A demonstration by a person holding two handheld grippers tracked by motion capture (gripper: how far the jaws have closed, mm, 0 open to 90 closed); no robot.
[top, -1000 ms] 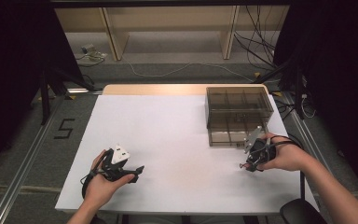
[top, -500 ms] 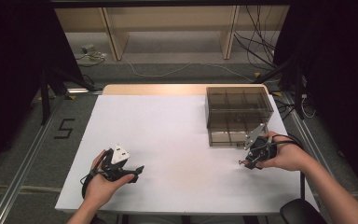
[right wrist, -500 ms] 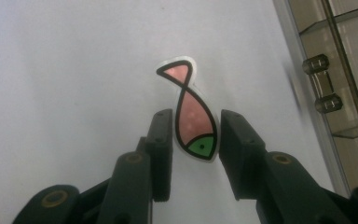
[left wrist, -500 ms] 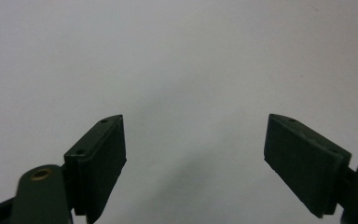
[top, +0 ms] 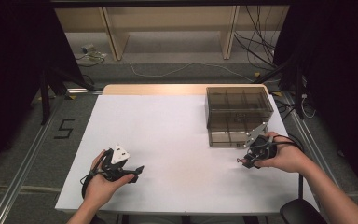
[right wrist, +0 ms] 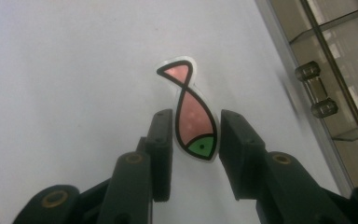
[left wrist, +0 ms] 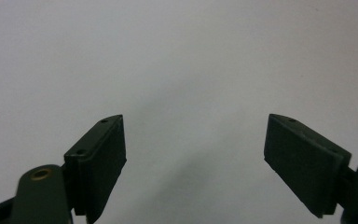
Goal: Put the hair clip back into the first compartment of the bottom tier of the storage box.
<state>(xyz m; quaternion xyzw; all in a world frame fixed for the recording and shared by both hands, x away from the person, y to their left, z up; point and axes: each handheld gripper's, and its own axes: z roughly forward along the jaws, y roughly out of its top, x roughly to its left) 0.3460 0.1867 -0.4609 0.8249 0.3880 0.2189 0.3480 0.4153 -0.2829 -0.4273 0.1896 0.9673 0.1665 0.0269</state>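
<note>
On the white worktop (top: 177, 135) the right tongs (top: 242, 161) sit near the right edge, held in the person's right hand (top: 284, 157), just in front of a smoky see-through box (top: 238, 114) with compartments that stands at the far right corner. In the right gripper view, the right tongs (right wrist: 196, 135) pinch a flat fish-shaped sticker (right wrist: 192, 119) by its sides: the pads press against the wide part of the body, close to the green head with its black dot, while the pink body narrows and crosses into a small pink tail that sticks out beyond the tips, over the white surface. The sticker has a black outline and a thin clear border. Whether it lies flat on the worktop or is lifted just off it cannot be told. To the right in that view runs the box's lower edge, with a small clear knob-like handle (right wrist: 316, 88) on its front. The left tongs (top: 137, 170) rest well apart from all this, near the front left of the worktop, in the person's left hand (top: 103, 179), with a white block on top of the tool. In the left gripper view the left tongs (left wrist: 195, 149) stand spread wide, with bare white surface between the pads and nothing gripped.
</note>
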